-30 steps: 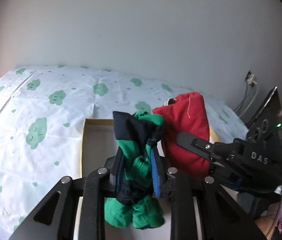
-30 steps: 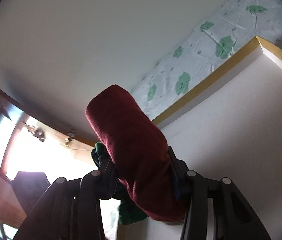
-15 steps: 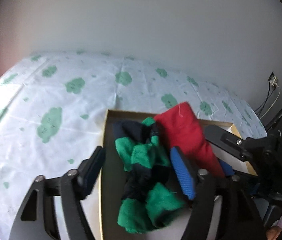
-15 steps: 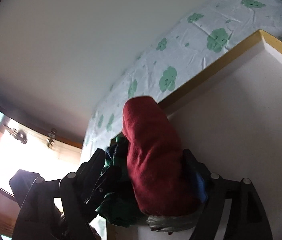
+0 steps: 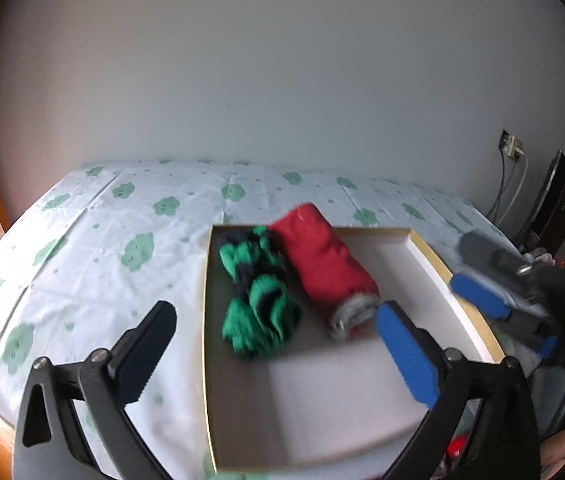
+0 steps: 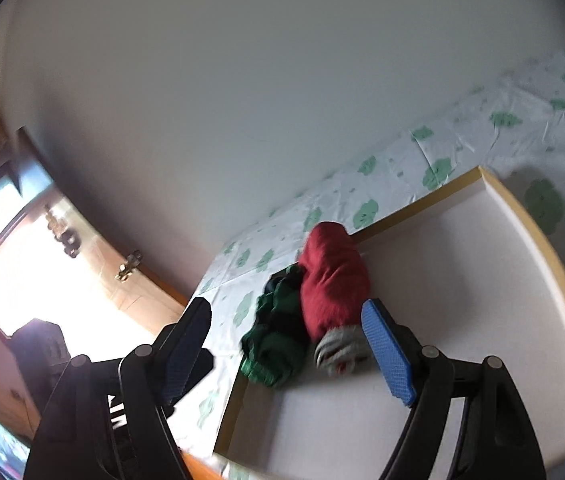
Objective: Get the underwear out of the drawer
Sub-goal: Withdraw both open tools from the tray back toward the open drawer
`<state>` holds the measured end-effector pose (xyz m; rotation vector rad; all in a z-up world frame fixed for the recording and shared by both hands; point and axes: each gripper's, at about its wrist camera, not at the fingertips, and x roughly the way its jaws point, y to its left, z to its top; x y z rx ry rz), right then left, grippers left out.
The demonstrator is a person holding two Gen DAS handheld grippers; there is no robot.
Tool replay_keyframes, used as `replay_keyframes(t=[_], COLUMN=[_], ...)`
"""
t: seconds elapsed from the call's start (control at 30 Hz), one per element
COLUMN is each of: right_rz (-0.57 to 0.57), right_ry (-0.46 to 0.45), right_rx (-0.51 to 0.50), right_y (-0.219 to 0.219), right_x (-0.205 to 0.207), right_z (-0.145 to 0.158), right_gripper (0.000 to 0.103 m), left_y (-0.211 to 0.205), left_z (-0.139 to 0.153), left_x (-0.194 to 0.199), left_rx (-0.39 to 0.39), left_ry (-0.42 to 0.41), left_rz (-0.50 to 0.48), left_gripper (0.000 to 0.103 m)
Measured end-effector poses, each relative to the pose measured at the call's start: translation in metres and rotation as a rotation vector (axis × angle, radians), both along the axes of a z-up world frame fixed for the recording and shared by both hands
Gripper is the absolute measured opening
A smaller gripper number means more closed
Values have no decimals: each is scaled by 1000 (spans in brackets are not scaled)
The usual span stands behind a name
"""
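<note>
Two rolled pieces of underwear lie side by side in a shallow white box with a yellow rim (image 5: pixel 430 256) on the bed: a green and navy roll (image 5: pixel 256 300) on the left and a red roll (image 5: pixel 324 272) with a grey waistband to its right. My left gripper (image 5: pixel 274 314) hangs just short of them; its jaws are opening, wide apart, with nothing pressed between the pads. My right gripper (image 5: pixel 466 266) is over the box's right rim. In the right wrist view the red roll (image 6: pixel 334 280) and green roll (image 6: pixel 278 332) lie beyond my right gripper (image 6: pixel 285 308), which is open and touches neither.
The box (image 6: pixel 542 248) rests on a white bedsheet with green cloud prints (image 5: pixel 94 264), against a plain white wall. A wall socket with cables (image 5: pixel 512 148) and a dark panel (image 5: pixel 554 200) stand at the far right. A wooden door with a hinge (image 6: pixel 130 268) is at the left.
Both grippers were shut on the rolls, left on the green one, right on the red one. They have opened and drawn back; both rolls now lie loose in the box.
</note>
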<state>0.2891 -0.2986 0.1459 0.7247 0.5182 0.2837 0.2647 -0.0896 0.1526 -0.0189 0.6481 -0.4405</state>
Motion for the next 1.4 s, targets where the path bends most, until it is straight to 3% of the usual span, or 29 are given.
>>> replay_keyframes(t=[0.3,0.87,1.07,1.3,1.4], right_rz=[67,94,135,168,190], right_ry=[-128,-110,-53,4,-17], right_rx=[-87,-116,-134,-170,-123], right_y=[-3,-39,-42,-46,-49], right_x=[-88,-192,-216,-236,-239], right_z=[25,8,2,-1,0], right_gripper=[80,80,80,80,80], left_y=[2,8,16,33,40], left_z=[-11,-54,-67,-83,-93], left_x=[-54,-119,-128,-135,-135], left_rx=[42,54,67,121,162], left_ry=[-25,40,77,101,124], left_rz=[-50,-179,-192,-185,-188], left_gripper=[102,102,102,102,102])
